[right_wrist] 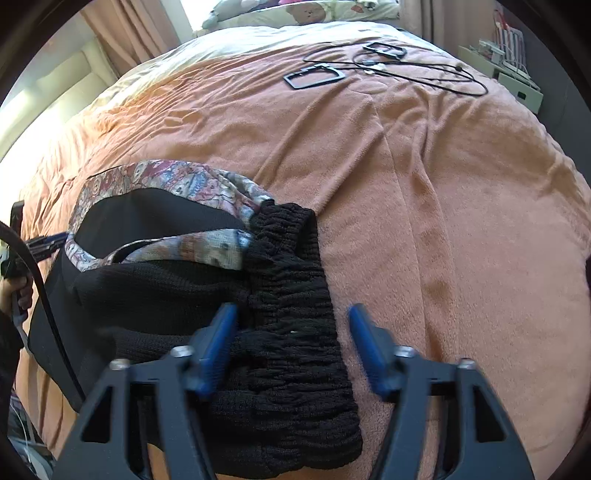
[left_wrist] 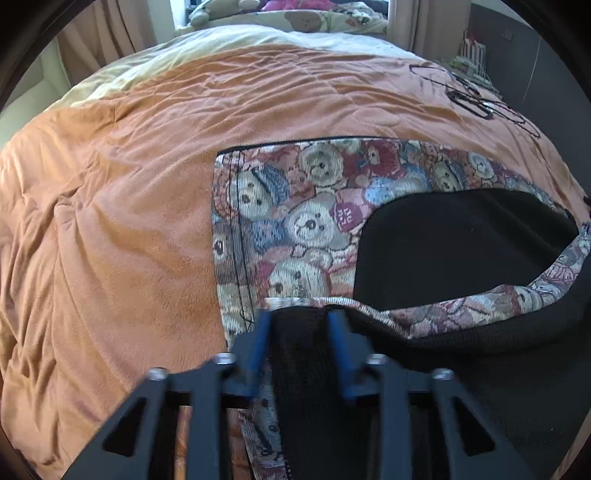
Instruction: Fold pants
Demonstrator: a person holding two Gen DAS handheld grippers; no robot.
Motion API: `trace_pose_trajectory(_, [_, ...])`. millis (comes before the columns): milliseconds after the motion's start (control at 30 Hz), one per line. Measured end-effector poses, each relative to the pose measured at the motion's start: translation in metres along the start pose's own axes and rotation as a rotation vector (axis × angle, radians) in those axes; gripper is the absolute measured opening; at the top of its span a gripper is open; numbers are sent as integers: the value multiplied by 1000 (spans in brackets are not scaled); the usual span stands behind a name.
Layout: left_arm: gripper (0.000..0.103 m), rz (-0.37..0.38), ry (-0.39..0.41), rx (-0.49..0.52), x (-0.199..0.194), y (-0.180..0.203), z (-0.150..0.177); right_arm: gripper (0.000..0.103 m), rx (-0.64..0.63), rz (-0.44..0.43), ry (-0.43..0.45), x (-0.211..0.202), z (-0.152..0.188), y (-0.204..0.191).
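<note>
**Right wrist view and left wrist view: pants gripped at one edge, straddled at the waistband**

In the right wrist view, the right gripper point(right_wrist: 291, 314) is seen closest, its blue-padded fingers point(right_wrist: 221, 332) held partly apart. The ribbed black waistband point(right_wrist: 295, 295) of the pants point(right_wrist: 166, 291) is straddled by them: the left pad is laid against the black knit, while the right pad is set over bare blanket just beside the waistband's edge, so no squeeze on the cloth is shown. Just ahead of the fingertips the bear-print fabric is seen folded back, with the black lining exposed. To the far left of this gripper, the left gripper point(right_wrist: 50, 242) is seen at the pants' opposite edge, held by a person's hand point(right_wrist: 18, 295), with a black strap point(right_wrist: 48, 306) hung down in front of it. Well ahead and slightly right, two dark frames point(right_wrist: 314, 77) and a looped black cable point(right_wrist: 424, 72) are laid on the orange blanket point(right_wrist: 443, 221).

In the left wrist view, the left gripper point(left_wrist: 299, 317) is seen nearly closed, and a fold of the pants point(left_wrist: 295, 229), black lining with a printed hem, is pinched between its blue pads. Directly ahead of the tips the bear-print panel is spread flat on the blanket point(left_wrist: 129, 203); ahead and to the right, the black inner side is turned up. Far beyond, a printed pillow point(left_wrist: 303, 20) is seen at the head of the bed.
</note>
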State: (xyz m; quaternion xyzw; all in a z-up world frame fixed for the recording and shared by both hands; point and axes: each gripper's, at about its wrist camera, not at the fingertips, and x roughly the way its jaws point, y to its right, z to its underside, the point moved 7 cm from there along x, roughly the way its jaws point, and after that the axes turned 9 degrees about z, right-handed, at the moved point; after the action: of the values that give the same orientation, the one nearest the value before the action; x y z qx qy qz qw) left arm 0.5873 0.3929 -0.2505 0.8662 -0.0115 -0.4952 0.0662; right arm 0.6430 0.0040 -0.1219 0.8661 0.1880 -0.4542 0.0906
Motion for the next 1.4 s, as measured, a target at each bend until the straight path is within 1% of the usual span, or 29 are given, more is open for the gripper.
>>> trace_pose_trajectory(33, [6,11,-8,1,1,1,0,42,-7,4,2,0,0,-1])
trace_pose_trajectory(67, [5,4,-5,9,0,2,0,40,-21,24,17,-2,-1,-3])
trace_pose_trajectory(100, [5,-13,5,23,-4,3,-1,36,-31,30,26,-4,-2,-4])
trace_pose_trajectory(133, [4,-21,19,34,-9,4,-3,26,-37,30,38,-7,-2,-6])
trace_pose_trajectory(200, [4,-23,52,26,-21,1,-7,25,-39,35,60,-14,-3,-7])
trace_pose_trajectory(300, [4,-31,103,-8,-41,-9,-18,19,-31,36,98,-25,-7,-8])
trace_pose_trajectory(467, [4,-59,162,-31,-63,-19,-44,19,-4,38,153,-38,-17,-13])
trace_pose_trajectory(533, [4,-81,178,-38,-65,-24,-54,19,11,35,172,-40,-22,-16])
trace_pose_trajectory(700, [4,-116,201,-87,-60,-39,-79,19,45,33,174,-30,-33,-23])
trace_pose_trajectory(900, [4,-155,190,-103,-38,-52,-102,19,73,57,178,-10,-51,-30])
trace_pose_trajectory(1033, [4,-172,173,-112,-21,-58,-111,19,89,77,176,3,-62,-35])
trace_pose_trajectory(1200, [5,-180,152,-120,0,-63,-115,19,94,121,193,16,-70,-37])
trace_pose_trajectory(1267, [5,-182,134,-129,10,-65,-113,19,99,131,187,22,-71,-37])
trace_pose_trajectory(1300, [6,-184,115,-131,16,-65,-112,23,99,145,180,27,-71,-38])
trace_pose_trajectory(1333, [10,-190,97,-136,21,-66,-110,31,98,171,169,31,-70,-38])
trace_pose_trajectory(1367, [14,-193,85,-144,24,-67,-108,37,101,192,158,35,-71,-37])
trace_pose_trajectory(1400, [18,-196,80,-153,25,-68,-106,46,109,202,150,37,-71,-36])
